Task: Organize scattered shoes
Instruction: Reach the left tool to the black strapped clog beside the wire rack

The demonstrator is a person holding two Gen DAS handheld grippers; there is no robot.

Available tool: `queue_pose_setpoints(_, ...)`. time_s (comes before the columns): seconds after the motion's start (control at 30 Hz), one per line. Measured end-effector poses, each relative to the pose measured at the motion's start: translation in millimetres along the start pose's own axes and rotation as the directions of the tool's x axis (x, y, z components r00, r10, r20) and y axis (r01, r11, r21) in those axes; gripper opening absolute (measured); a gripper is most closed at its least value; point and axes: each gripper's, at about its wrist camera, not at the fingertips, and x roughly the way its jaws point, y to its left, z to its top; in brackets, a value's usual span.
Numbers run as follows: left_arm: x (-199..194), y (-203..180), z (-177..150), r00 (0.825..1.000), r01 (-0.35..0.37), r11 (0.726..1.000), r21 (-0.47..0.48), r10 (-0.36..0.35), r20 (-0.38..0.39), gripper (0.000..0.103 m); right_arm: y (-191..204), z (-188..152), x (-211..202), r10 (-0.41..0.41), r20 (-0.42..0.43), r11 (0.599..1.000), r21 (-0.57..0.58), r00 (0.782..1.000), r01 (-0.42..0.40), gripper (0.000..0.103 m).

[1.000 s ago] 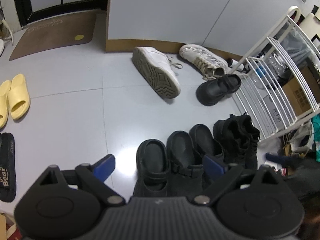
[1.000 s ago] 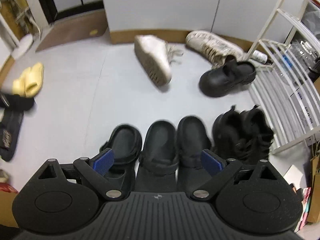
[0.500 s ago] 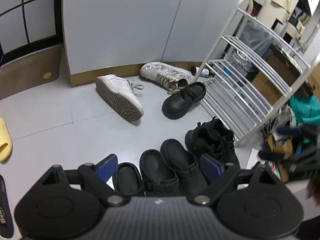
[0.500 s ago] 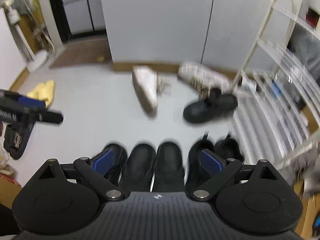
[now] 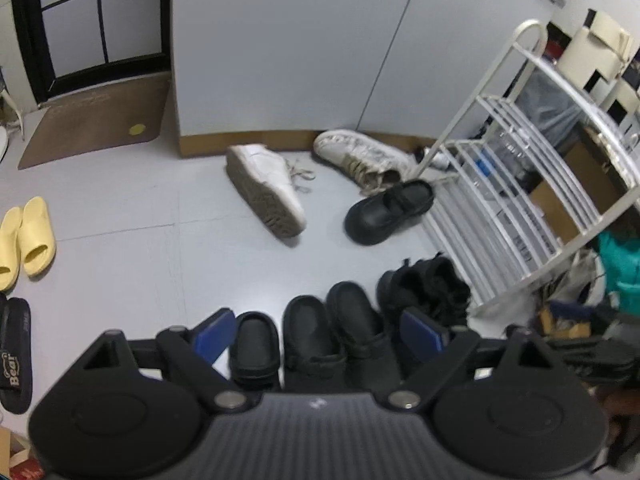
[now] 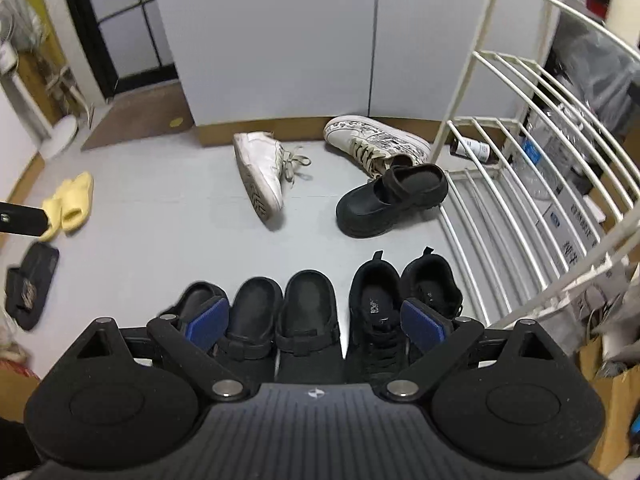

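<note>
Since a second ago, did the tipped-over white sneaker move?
No. The white sneaker lies on its side in front of the brown baseboard, beside the patterned sneaker, as before.

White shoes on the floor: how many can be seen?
2. A plain white sneaker lies tipped on its side near the wall. A patterned white sneaker lies beside the rack. Others may be hidden.

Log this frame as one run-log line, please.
left claw: open, empty | right claw: open, empty | black shoes: lined up in a row | white sneaker: on its side | black strap shoe: loose by rack
</note>
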Motion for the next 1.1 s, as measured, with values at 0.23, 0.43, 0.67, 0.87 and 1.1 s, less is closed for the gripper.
queue_pose_setpoints(0.23,24,-24,24,1.000,-0.020,1.000,0.010,0.020,0.017,0.092,-26,5,14,0.041,0.020,0.995,0.085,0.999,-0.042,0.096)
queue_pose_setpoints(0.43,76,-47,47,1.000,0.016,0.999,0.040,-0.015,-0.023,0.091,-26,12,23,0.005,0.030,1.000,0.030,1.000,-0.006,0.096)
queue_pose_setpoints(0.67,143,-72,79,0.997,0.073,0.997,0.041,-0.071,-0.033,0.091,-46,16,25,-0.034,0.025,0.993,0.116,0.999,0.030,0.096)
queue_pose_setpoints(0.87,192,-85,102,0.991,0.130,0.991,-0.010,-0.131,-0.042,0.091,-52,14,49,-0.046,0.040,0.995,0.093,0.998,0.042,0.096)
queue_pose_setpoints(1.1,255,-91,116,0.977,0.203,0.979,0.025,-0.201,-0.073,0.082,-57,13,89,-0.041,0.075,0.999,0.020,0.996,0.039,0.096)
